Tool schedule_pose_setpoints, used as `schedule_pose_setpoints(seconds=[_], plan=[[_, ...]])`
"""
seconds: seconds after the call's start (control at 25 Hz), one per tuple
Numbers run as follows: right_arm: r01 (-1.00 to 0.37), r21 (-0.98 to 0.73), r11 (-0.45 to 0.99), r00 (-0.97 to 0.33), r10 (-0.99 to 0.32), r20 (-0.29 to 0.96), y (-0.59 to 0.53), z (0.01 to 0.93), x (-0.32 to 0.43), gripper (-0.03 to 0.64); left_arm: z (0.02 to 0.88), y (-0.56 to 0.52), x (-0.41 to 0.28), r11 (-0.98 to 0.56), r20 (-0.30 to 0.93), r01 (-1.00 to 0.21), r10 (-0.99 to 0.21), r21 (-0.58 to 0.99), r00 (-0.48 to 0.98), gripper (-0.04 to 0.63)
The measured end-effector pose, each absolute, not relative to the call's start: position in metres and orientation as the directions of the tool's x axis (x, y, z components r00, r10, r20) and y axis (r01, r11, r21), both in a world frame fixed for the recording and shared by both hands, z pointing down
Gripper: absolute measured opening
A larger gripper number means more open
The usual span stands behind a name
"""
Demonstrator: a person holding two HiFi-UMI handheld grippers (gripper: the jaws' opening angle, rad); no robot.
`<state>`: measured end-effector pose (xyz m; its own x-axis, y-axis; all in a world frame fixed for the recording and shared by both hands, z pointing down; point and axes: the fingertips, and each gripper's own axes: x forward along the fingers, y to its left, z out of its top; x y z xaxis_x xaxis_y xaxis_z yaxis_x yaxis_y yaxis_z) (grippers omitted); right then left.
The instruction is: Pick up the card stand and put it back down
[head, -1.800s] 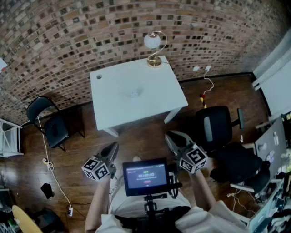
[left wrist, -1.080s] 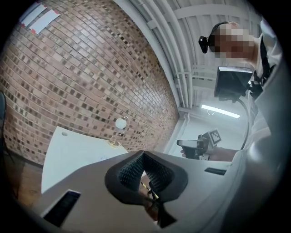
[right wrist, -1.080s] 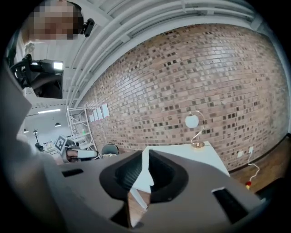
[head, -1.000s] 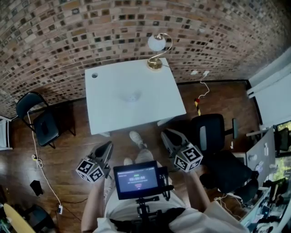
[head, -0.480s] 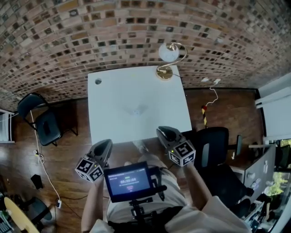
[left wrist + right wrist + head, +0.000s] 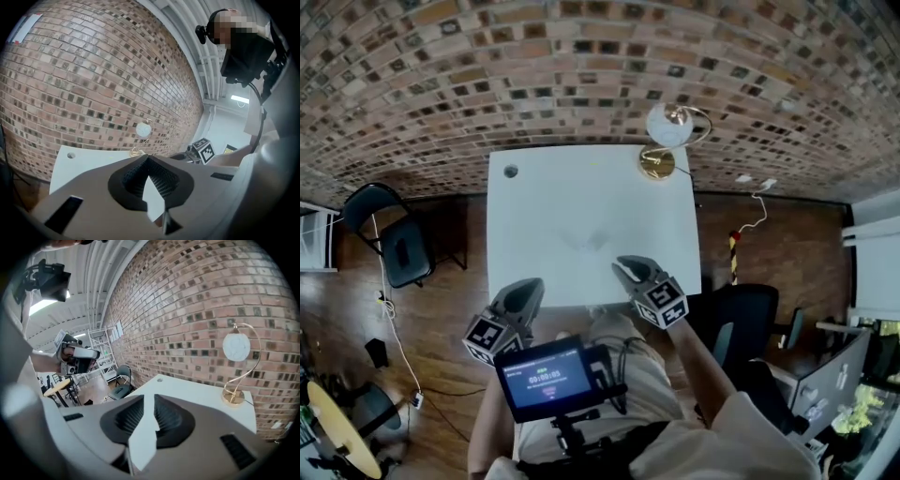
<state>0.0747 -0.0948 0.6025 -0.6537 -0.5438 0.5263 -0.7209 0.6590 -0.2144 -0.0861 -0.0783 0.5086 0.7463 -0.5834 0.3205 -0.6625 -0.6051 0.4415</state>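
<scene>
Change since the earlier head views: the person has walked up to the white rectangular table (image 6: 534, 192), which was well apart and now has its near edge just beside both grippers; the approach looks finished and the reach for the stand not yet begun. Far left, at 9 o'clock of the table, a black folding chair (image 6: 394, 246) stands on the wood floor. Left gripper (image 6: 528, 287): at the table's 7 o'clock edge, tips together, nothing between them. Grommet hole (image 6: 510, 172) in the tabletop's 11 o'clock corner. Task item, the small clear card stand (image 6: 586, 241), sits near mid-table, at about 12 o'clock from the gap between the two grippers, untouched and too faint to tell its pose. Right gripper (image 6: 622, 266): tips over the 6 o'clock edge, nearer to the stand; its jaws have just been opening and now stand slightly apart with only bare tabletop between them, so I judge this one is being readied for the pick. Gold curved lamp with a white globe (image 6: 667, 136) at the 1 o'clock corner. Black office chair (image 6: 750, 314) at 4 o'clock. Containers: none in any view, so no contents to log.
</scene>
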Motion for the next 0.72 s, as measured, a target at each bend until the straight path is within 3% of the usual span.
schedule_pose_setpoints(seconds=[0.44,0.72], plan=[[-0.577,-0.260,0.774,-0.736,-0.354,0.577,-0.132,0.691,0.058,0.135,0.535,-0.120,-0.060,-0.544,0.378,-0.707,-0.601,0.451,0.704,-0.003],[-0.530,-0.225,0.818,-0.704,-0.276,0.655,-0.141,0.747,0.052,0.135,0.548,-0.124,-0.052,-0.524,0.424,-0.725,-0.589,0.447,0.688,-0.003]])
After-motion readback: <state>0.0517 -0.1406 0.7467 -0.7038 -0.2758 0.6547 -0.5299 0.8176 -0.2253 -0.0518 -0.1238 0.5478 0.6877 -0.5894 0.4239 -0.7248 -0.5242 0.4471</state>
